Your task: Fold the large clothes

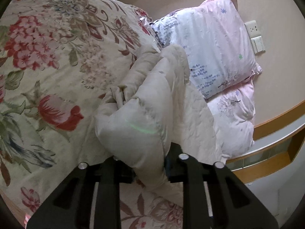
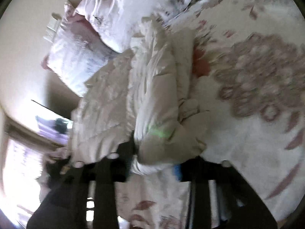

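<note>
A cream padded jacket lies bunched on a bed with a floral cover. My left gripper is shut on a puffy fold of the jacket, which bulges up between the fingers and hides the fingertips. In the blurred right wrist view the same jacket stretches away from my right gripper, which is shut on a fold of it near the floral cover. A green light streak shows on the fabric in both views.
Two pale pink pillows lie past the jacket by the wall, and show in the right wrist view. A wooden ledge runs beside the bed. Wall switches sit above it.
</note>
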Motion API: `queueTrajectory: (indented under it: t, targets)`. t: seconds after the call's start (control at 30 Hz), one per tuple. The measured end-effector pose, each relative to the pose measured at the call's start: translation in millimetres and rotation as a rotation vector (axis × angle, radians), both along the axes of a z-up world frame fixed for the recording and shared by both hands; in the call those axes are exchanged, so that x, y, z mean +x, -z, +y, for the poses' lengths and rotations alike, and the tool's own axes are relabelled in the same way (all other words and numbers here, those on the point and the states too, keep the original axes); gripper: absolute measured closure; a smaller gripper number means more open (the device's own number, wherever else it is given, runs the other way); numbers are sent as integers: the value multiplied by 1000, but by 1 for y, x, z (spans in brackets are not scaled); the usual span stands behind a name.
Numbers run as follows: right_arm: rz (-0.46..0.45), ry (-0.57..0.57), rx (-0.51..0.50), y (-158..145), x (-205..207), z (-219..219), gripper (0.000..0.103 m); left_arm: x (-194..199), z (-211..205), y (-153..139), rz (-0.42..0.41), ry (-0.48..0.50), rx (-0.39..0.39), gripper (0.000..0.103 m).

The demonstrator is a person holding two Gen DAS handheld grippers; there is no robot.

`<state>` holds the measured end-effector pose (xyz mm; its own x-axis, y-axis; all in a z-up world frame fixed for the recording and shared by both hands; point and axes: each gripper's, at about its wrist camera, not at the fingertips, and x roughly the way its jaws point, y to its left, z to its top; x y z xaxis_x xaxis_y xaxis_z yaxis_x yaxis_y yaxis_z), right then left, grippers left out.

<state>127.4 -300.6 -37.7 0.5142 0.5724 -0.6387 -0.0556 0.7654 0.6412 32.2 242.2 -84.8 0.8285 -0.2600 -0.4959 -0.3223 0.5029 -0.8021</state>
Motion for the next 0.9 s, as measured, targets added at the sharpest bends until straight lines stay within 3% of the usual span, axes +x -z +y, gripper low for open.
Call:
queueTrajectory:
  t: [0.07,0.13,0.2,0.27,0.5,0.77,0.9]
  targets:
    - [-38,55,-86,-10,-4,-1,40,1,0,0,7,-5,17,67]
    - [-113,135,-203,-27,-9,-1,38,1,0,-1,5,-11,35,52]
    - [-203,176,-322,-45,-13,10,38,1,-3,-4,-3,-17,72,46]
    - [-259,141,-365,-56,-12,29,39,2,-6,-7,-6,-21,110,38]
    - [-339,-111,-461,-59,8,139,58,6,-7,-2,0,-65,105,36]
    - [-379,-154,-540,-57,20,186,62,12,-7,0,9,-88,138,36]
    - [-349,-154,-556,-46,31,194,62,12,-8,1,4,-113,148,36]
